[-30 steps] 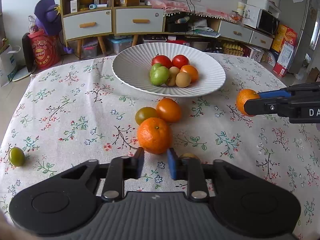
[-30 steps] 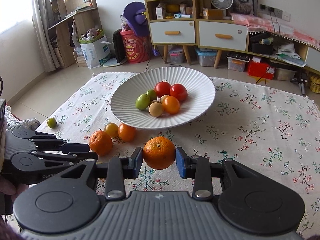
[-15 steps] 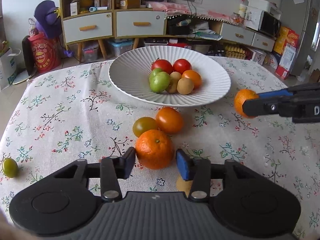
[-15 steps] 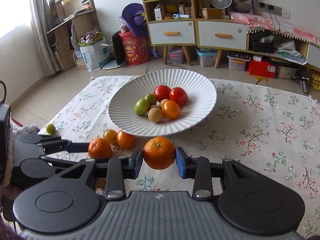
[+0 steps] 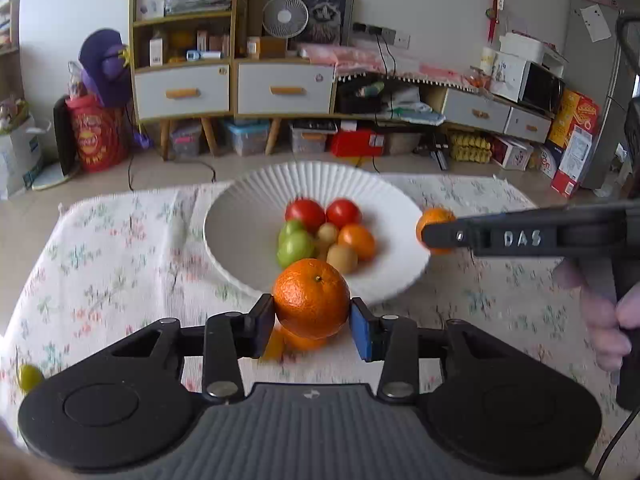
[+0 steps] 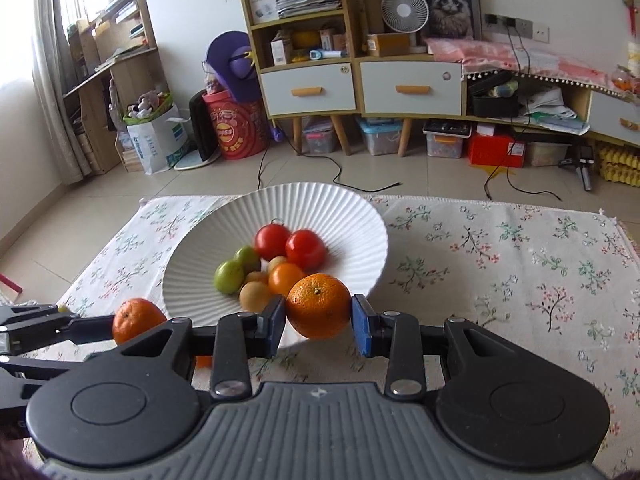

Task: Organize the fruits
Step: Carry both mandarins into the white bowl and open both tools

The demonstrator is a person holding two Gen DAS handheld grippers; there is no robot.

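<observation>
A white ribbed bowl (image 5: 240,216) (image 6: 344,216) on the floral tablecloth holds two red tomatoes, green fruits, an orange fruit and small tan fruits. My left gripper (image 5: 312,326) is shut on a mandarin (image 5: 311,304) and holds it above the table at the bowl's near rim. My right gripper (image 6: 319,330) is shut on a second mandarin (image 6: 319,306) at the bowl's near right rim. That mandarin also shows in the left wrist view (image 5: 434,218), and the left one in the right wrist view (image 6: 138,318).
An orange fruit (image 5: 300,340) lies on the cloth under the left gripper, partly hidden. A small green fruit (image 5: 29,376) lies at the cloth's left edge. The table's far edge is just behind the bowl, with floor and cabinets beyond.
My left gripper closed on the mandarin, lifted it off the cloth and carried it toward the bowl. My right gripper moved forward and up with its mandarin to the bowl's rim.
</observation>
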